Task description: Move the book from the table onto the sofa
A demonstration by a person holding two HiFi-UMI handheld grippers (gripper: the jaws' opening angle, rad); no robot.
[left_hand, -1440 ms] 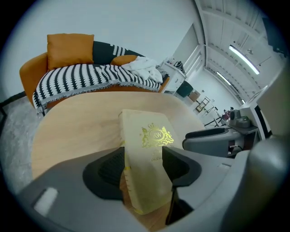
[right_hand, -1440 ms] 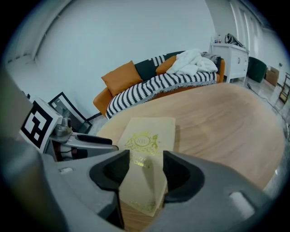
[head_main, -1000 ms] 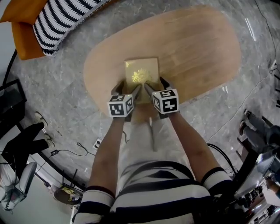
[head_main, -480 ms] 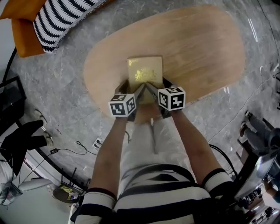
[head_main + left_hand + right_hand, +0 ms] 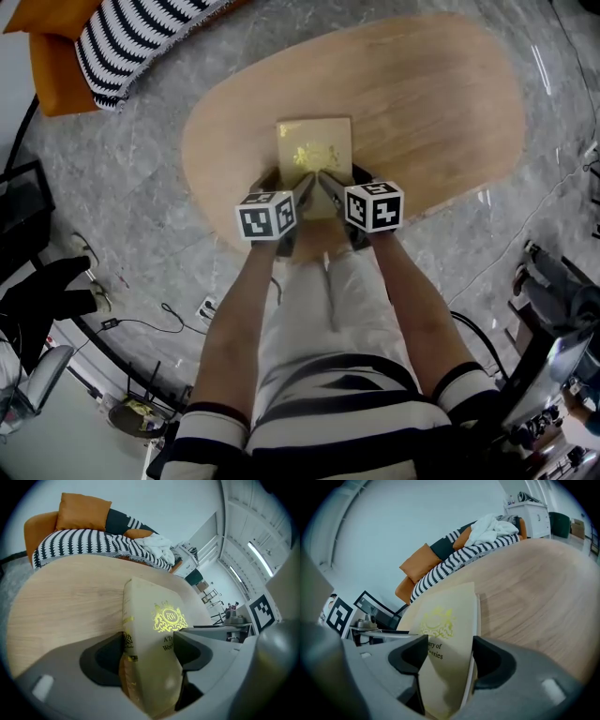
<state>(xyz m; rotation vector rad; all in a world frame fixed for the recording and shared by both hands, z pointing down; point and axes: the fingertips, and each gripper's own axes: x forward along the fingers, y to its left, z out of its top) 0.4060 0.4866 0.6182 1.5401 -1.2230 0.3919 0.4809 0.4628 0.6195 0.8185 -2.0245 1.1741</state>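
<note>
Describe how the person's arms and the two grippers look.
The left gripper and right gripper are grey plastic, each with two broad jaws lined with black pads. Each carries a white cube printed with black square markers. The arms are bare below short black-and-white striped sleeves. No cables show on them.

I see the oval wooden table (image 5: 422, 103) across the frame's upper centre, with the book (image 5: 314, 150) lying near its lower edge.

Matt paper-covered book (image 5: 315, 150) — glossy gold foil, smooth wood table (image 5: 431, 94)
</note>
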